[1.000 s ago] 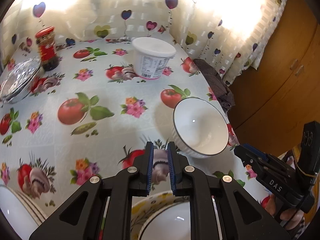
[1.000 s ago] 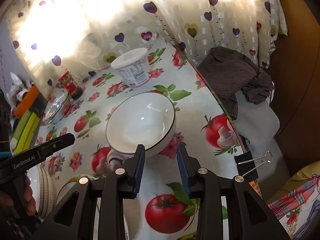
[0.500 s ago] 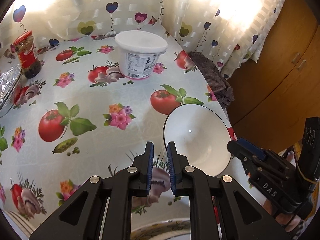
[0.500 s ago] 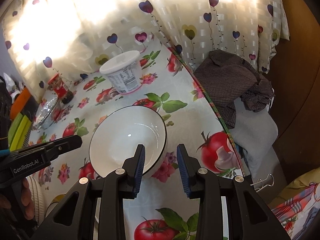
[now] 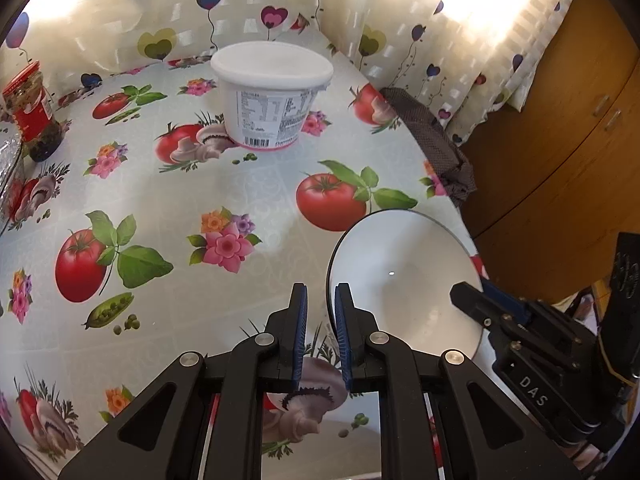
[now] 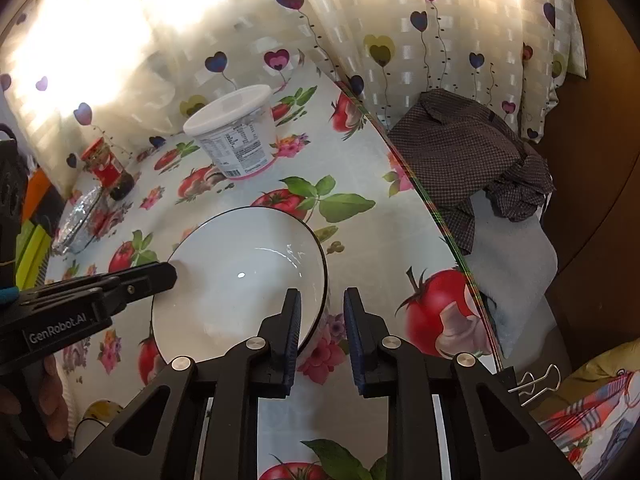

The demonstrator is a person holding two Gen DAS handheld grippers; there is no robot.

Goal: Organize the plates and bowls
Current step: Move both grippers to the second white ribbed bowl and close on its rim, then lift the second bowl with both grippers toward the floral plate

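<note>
- The right gripper points down at the near rim of a white bowl with a dark edge line. Its jaws have just been closing; the rim's near-right part sits between them, the left finger inside the bowl and the right finger outside. A gap still shows between the blue pads and the rim, so no grip is made.
- The left gripper has its jaws nearly together with nothing between them, only a narrow slit showing. It hangs over the tablecloth just beside the bowl's left edge; whether its right finger touches the rim cannot be told.
- The bowl stands upright near the right edge of the table, which wears a cloth printed with tomatoes, mushrooms and flowers.
- Further back stands a white lidded tub, well apart from the bowl.
- At the far left are a red-capped jar and a foil-covered dish.
- A dark checked cloth lies off the table's right edge, before a heart-patterned curtain.
</note>
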